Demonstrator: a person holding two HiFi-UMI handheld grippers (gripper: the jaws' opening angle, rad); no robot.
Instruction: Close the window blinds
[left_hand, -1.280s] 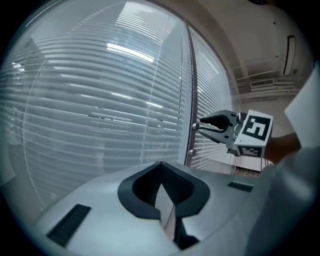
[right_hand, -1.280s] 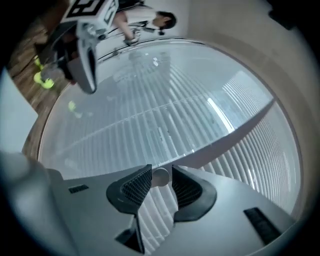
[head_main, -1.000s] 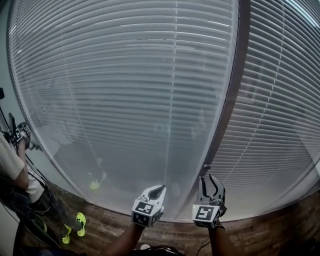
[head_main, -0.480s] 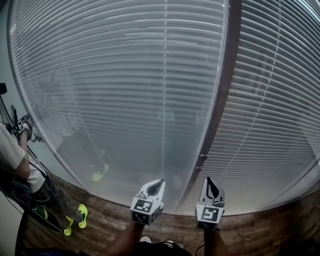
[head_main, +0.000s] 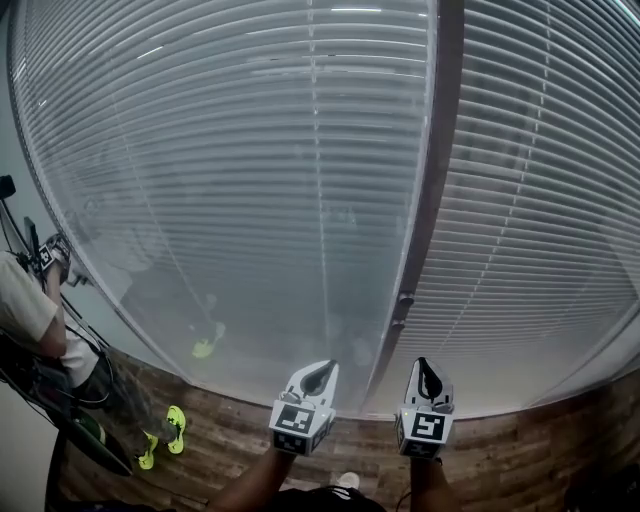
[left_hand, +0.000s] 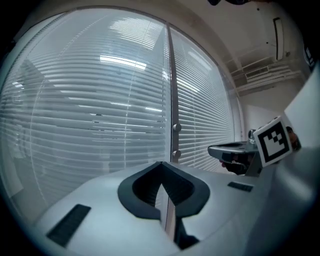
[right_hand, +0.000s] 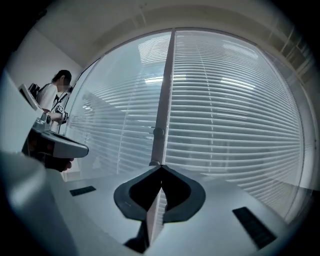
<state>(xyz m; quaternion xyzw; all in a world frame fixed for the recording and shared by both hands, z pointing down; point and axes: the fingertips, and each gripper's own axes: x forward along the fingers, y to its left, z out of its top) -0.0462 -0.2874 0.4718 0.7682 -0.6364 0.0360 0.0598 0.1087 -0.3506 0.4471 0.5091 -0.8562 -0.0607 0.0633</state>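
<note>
Head view shows white horizontal-slat window blinds (head_main: 230, 180) fully lowered, task seemingly near done, with grey left gripper (head_main: 318, 372) and right gripper (head_main: 424, 368) both pressed together, empty.

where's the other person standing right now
In the head view the person is at the far left edge, beside the left end of the window blinds and well left of the left tool.
</note>
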